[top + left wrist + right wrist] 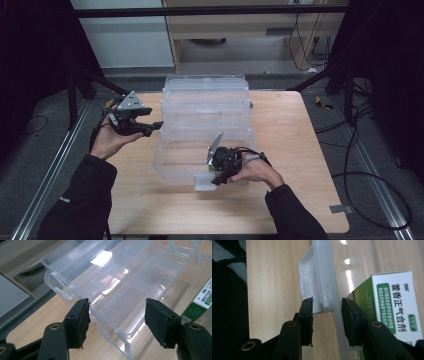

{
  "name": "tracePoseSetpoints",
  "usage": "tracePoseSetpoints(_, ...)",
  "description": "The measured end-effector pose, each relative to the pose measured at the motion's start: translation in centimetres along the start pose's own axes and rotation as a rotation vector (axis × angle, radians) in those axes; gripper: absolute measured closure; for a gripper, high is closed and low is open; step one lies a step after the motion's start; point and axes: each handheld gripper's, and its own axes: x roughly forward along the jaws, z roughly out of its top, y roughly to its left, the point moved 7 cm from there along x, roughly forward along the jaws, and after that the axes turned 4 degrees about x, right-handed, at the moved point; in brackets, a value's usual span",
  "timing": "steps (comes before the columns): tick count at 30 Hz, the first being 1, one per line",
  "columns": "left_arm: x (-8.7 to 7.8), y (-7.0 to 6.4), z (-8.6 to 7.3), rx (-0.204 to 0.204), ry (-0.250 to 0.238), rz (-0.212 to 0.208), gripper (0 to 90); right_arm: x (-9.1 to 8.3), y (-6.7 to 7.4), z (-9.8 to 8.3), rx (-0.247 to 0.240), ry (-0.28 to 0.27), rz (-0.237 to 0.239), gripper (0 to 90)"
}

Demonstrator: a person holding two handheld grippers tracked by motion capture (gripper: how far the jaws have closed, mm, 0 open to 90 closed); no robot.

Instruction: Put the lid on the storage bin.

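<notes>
Wooden tabletop [310,150] carries the clear plastic compartment organiser box [205,115], lid seemingly down. Right tongs [216,181] straddle its front latch tab [312,285], contact unclear; left tongs [156,126] gape, hovering beside it. Green-white carton [397,305] sits inside. Latching looks unfinished.

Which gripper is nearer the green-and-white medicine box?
Right. The right gripper straddles the clear case's front wall beside the medicine box; the left gripper hovers open at the case's left side.
</notes>
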Motion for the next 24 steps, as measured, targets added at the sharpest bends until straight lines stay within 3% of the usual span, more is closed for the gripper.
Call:
tracePoseSetpoints(15,-0.4,0.3,3.4,0.168,0.018,-0.099,36.9,0.0,0.0,-0.1,-0.005,-0.003,0.003,63.0)
tracePoseSetpoints(24,0.7,0.6,4.6,0.271,0.107,-0.118,38.2,0.0,0.0,-0.1,-0.017,-0.005,0.003,63.0)
